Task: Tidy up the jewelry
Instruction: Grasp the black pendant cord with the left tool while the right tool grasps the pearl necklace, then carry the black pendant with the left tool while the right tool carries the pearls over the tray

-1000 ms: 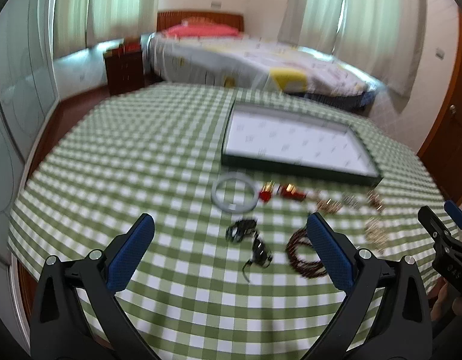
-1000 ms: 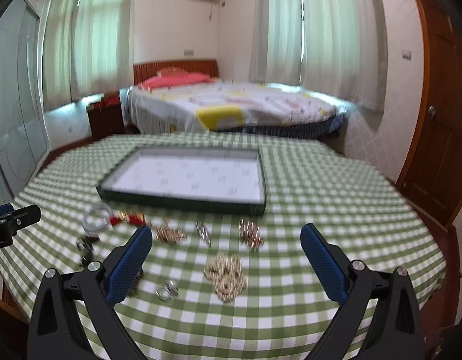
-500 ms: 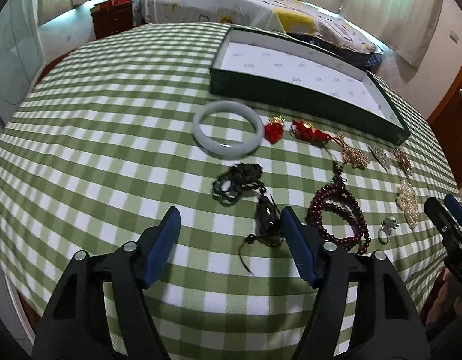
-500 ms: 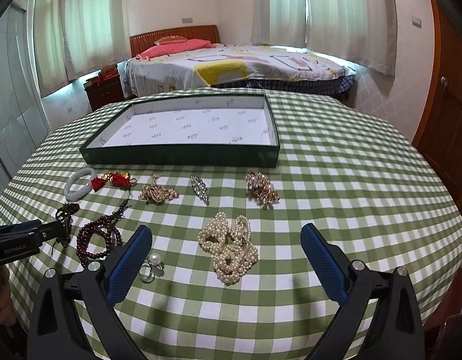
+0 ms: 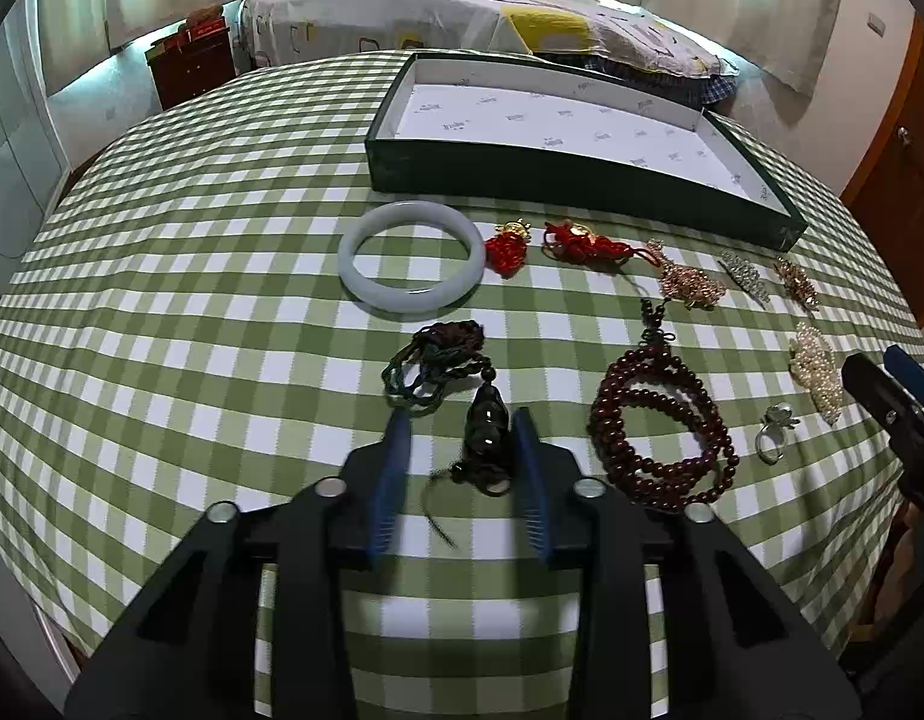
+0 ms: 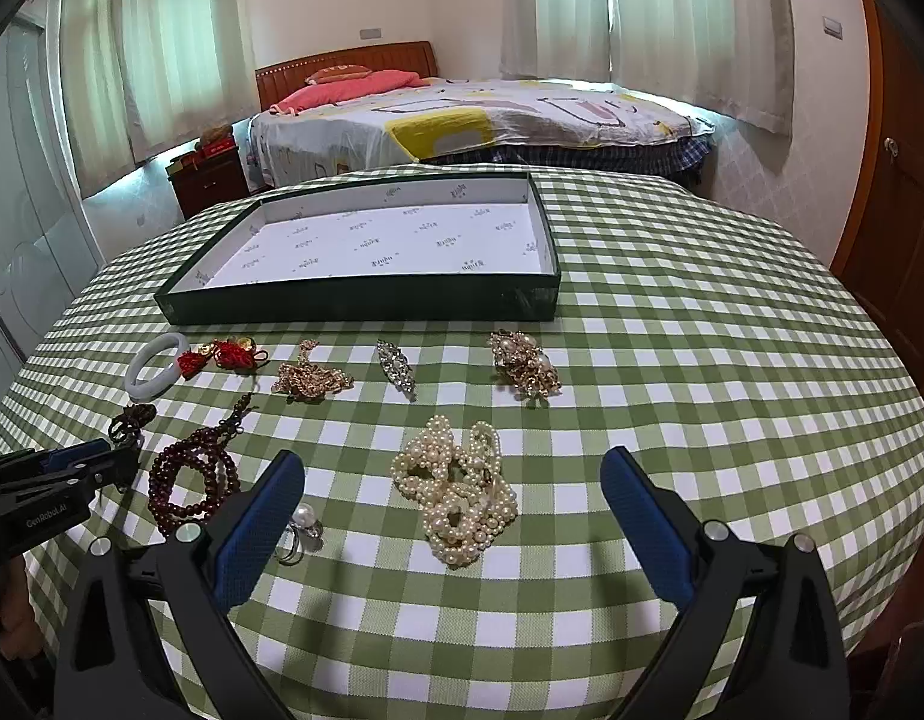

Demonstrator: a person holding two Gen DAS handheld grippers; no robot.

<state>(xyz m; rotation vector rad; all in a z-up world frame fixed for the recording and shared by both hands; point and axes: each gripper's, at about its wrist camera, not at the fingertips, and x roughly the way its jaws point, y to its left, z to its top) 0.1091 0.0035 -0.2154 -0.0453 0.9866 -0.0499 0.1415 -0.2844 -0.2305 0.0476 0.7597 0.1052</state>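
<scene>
Dark, glossy and carved, a pendant on a braided dark cord [image 5: 489, 420] is seen lying on the green-and-white checked tablecloth [image 5: 192, 324], its bundled cord trailing toward the far side. It is flanked by the blue-padded fingers of the left gripper [image 5: 462, 450], whose jaws are closing; the right pad stands just beside the pendant, and contact cannot be told. A pale jade bangle [image 5: 411, 261] is laid farther off, with two red knotted charms [image 5: 558, 243] to its right. A coiled string of dark red wooden beads [image 5: 660, 420] is found right of the pendant, with a pearl-topped ring [image 5: 774, 426] just beyond.

A heap of white pearl strands [image 6: 456, 492] is seen between the wide-spread fingers of the right gripper [image 6: 453, 501], untouched by either pad. A gold chain [image 6: 312, 381], a slender crystal brooch [image 6: 396, 369] and a gold-and-pearl cluster [image 6: 525, 363] are set in a row beyond it. A shallow dark green tray with a white printed lining [image 6: 366, 306] is placed at the far side, with nothing seen inside
</scene>
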